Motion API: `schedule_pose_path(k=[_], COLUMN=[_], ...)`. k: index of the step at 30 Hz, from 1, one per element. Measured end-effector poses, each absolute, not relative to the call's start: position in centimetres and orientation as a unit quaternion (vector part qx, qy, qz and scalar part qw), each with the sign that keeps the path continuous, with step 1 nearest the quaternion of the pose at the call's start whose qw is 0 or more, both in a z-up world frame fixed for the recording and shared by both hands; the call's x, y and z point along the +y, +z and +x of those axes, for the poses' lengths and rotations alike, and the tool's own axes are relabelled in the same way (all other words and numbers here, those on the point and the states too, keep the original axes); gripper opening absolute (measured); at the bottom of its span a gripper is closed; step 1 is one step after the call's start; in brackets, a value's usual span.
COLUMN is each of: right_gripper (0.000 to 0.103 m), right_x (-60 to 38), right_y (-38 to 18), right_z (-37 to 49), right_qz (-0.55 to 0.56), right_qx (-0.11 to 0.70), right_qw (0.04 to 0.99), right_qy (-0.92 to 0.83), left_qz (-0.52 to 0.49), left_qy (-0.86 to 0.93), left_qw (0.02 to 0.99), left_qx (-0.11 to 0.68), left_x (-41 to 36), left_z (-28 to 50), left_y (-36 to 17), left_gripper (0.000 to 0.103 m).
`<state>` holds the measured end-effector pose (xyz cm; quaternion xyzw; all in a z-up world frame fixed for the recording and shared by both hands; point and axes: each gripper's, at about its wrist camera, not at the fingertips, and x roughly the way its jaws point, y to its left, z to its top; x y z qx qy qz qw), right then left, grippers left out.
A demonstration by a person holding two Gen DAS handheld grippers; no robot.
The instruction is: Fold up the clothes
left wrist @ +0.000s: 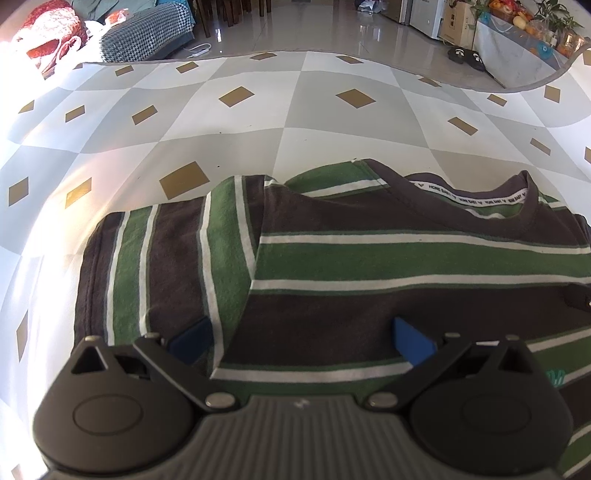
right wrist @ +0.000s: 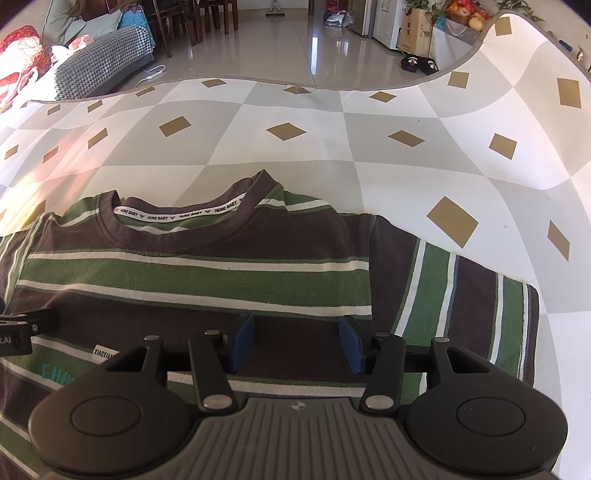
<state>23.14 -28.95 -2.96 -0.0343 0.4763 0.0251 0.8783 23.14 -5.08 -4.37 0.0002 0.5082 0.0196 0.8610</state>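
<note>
The striped T-shirt [left wrist: 369, 258] lies flat on the checked mat [left wrist: 295, 110]; both the left gripper [left wrist: 303, 339] and the right gripper [right wrist: 297, 341] hover over it, jaws apart. Only the right view shows the small white label — apparently "XIAOXIA" [right wrist: 105, 350] — while both show "HONE BABY" collar tape [right wrist: 177, 216].

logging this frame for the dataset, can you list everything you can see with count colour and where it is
striped t-shirt: 1, brown, green and white, flat on the mat, collar away from the cameras
checkered mat: 1, grey and white with tan diamonds, under the shirt
houndstooth cushion: 1, black and white, far left beyond the mat
red knit item: 1, red and white, far left corner
slippers: 1 pair, black, on the floor, far right
cardboard box: 1, tan, far right
left gripper: 1, black, blue pads, open over the shirt
right gripper: 1, black, blue pads, open over the shirt
</note>
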Motion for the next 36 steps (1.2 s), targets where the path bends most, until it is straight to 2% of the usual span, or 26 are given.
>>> schedule_pose_path(k=[8, 12, 19, 26, 36], right_gripper=[0.048, 0.048, 0.048, 0.049, 0.048], right_x=[-31.8, -31.4, -30.9, -29.6, -30.5], right_y=[-2.1, -1.9, -1.4, -2.7, -2.9], right_z=[22.8, 21.7, 19.5, 17.8, 18.1], right_qz=[0.026, -0.007, 0.003, -0.062, -0.078], right_qx=[0.497, 0.5, 0.514, 0.517, 0.502], right_qw=[0.867, 0.865, 0.853, 0.844, 0.855], right_qy=[0.025, 0.05, 0.097, 0.127, 0.104], left_qz=[-0.016, 0.008, 0.039, 0.057, 0.038], left_qy=[-0.006, -0.034, -0.069, -0.079, -0.051], left_qw=[0.859, 0.853, 0.843, 0.839, 0.847], left_qx=[0.512, 0.52, 0.532, 0.535, 0.528], left_x=[-5.2, -6.9, -8.7, -9.3, -7.3], left_z=[21.9, 20.5, 18.2, 17.1, 17.4], left_y=[-2.8, -2.4, -2.8, -4.0, -4.0], left_gripper=[0.103, 0.103, 0.103, 0.103, 0.103])
